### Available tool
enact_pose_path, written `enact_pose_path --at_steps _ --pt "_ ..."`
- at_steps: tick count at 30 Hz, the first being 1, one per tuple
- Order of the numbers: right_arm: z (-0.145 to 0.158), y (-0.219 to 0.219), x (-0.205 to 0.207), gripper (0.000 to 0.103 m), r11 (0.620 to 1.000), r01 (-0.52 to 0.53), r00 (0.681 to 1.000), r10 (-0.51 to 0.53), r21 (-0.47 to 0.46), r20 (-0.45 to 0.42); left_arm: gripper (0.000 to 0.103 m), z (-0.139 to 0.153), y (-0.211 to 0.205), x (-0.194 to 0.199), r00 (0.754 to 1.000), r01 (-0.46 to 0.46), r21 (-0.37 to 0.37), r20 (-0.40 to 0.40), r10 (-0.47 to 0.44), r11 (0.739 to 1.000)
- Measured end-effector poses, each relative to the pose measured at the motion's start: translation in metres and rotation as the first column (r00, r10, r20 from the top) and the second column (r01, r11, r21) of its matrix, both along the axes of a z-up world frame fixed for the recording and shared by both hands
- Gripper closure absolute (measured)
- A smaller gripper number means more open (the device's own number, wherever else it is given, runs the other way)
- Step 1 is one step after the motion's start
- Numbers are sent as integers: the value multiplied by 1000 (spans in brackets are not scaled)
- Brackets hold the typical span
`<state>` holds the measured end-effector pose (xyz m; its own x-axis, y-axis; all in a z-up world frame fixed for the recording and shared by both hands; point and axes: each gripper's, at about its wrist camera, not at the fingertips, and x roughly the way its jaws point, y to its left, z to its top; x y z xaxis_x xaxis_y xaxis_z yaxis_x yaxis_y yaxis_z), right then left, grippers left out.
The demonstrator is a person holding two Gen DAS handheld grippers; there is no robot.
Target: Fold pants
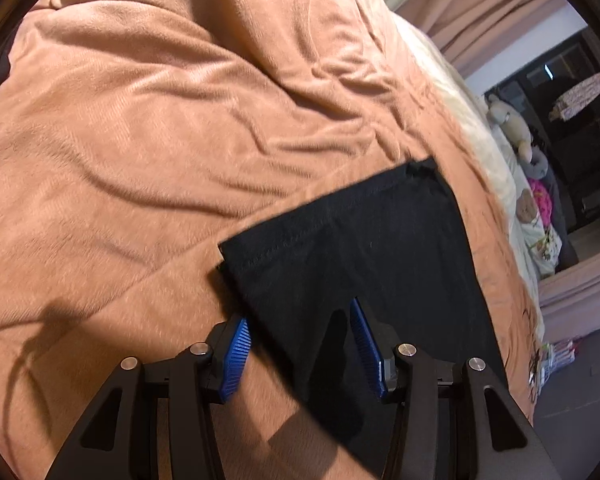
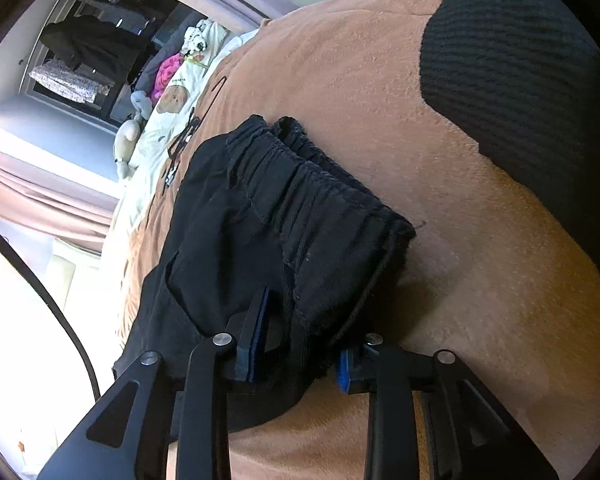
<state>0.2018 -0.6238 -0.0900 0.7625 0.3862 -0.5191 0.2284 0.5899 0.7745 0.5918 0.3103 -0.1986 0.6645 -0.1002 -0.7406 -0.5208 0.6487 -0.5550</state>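
Near bed's right edge: black pants lie folded on blanket. Left gripper part-open, straddling hem, gripping nothing. Right gripper part-open around waistband, pads clear. Step: releasing fold. Next: regrip, fold across.

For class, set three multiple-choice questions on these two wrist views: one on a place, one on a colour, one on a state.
1. Where do the black fabric pants lie?
A on a tan fleece blanket
B on a wooden floor
C on a chair

2. What colour are the ribbed pads of the left tool?
A red
B blue
C green

3. How is the elastic waistband?
A stretched flat in one layer
B hanging from a hook
C doubled over, layers stacked

Answers: A, blanket shows all round the pants; B, both pads are blue; C, two gathered bands lie stacked in the right wrist view.
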Motion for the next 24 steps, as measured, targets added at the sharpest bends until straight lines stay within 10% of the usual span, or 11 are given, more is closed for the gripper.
enact_pose_path --at_steps 4,11,24 --pt "-1 -1 -6 92 1000 12 1000 -12 -10 10 96 5 4 -1 999 -39 11 26 38 999" --pt "27 8 -20 99 998 56 995 -58 21 76 98 58 -3 -1 997 -21 122 80 12 992" --pt "87 31 -58 100 999 11 991 -7 -34 131 99 147 22 -39 986 -57 101 165 40 993"
